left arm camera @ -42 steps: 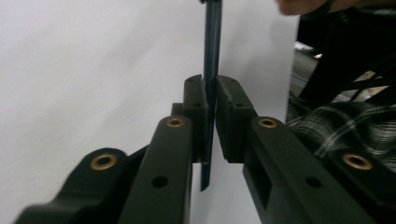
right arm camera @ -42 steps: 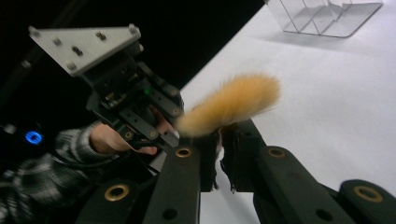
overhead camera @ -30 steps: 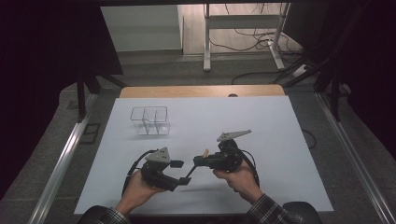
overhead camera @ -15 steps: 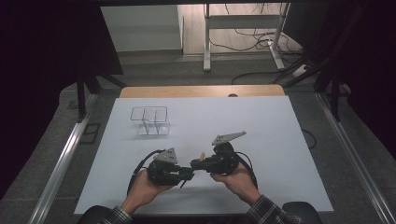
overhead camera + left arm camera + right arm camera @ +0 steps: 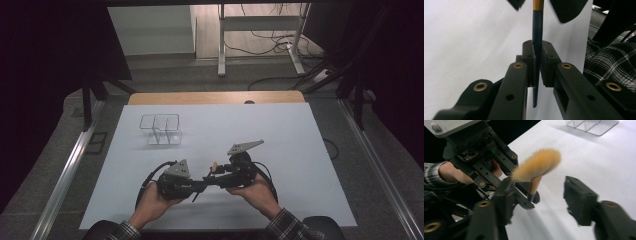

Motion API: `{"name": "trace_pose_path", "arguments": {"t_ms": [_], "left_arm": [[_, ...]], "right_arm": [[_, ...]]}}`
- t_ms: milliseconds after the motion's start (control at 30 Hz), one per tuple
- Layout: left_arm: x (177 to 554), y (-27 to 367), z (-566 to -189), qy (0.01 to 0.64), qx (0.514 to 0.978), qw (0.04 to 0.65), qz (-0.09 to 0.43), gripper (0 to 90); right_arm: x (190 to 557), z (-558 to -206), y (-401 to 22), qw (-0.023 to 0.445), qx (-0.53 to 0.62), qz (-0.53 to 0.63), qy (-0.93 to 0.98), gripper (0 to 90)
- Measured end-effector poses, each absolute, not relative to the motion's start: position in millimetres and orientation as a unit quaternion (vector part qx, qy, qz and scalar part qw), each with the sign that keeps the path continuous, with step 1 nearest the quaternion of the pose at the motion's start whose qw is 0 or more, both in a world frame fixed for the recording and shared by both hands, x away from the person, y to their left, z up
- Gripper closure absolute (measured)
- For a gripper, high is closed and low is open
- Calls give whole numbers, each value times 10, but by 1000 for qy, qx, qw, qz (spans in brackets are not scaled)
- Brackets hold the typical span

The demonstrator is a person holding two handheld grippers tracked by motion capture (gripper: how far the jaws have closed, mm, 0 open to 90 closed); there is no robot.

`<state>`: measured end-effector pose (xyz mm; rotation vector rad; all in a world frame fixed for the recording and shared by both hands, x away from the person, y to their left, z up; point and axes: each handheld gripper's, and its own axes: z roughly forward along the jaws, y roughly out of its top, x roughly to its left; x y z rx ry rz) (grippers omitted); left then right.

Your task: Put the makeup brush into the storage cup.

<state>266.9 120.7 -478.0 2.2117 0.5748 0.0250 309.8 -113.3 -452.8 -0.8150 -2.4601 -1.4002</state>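
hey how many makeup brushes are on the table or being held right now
1. The makeup brush is held between the two hands at the near edge of the white table, its dark handle pinched in the left claw. Nothing suggests another.

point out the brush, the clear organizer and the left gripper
brush (image 5: 536, 165), right gripper view, on the orange bristle head
clear organizer (image 5: 160, 129), high view, on the middle divider wall
left gripper (image 5: 537, 63), left gripper view, midway between the fingertips clamping the handle

My left gripper clamps the dark blue handle of a makeup brush with a gold ferrule and fluffy tan bristles, held above the white table.
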Motion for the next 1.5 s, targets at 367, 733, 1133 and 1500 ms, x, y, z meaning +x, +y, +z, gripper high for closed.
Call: {"name": "trace_pose_path", "arguments": {"t_ms": [367,733,1133,1500], "left_arm": [[2696,1318,-4783,259,872,415,19,841],[2684,1364,-4775,267,869,416,22,840],[2702,1430,-4775,276,866,415,27,840],[2692,1499,-4753,281,863,418,32,840]], "right_arm": [[3116,-4572,-1221,43,-264,-444,-855,107],[3107,-4639,-1291,19,-270,-427,-863,14],[3080,-4663,-1368,-4,-276,-429,-860,5],[3044,-4660,-1419,-41,-270,-420,-865,0]]}}
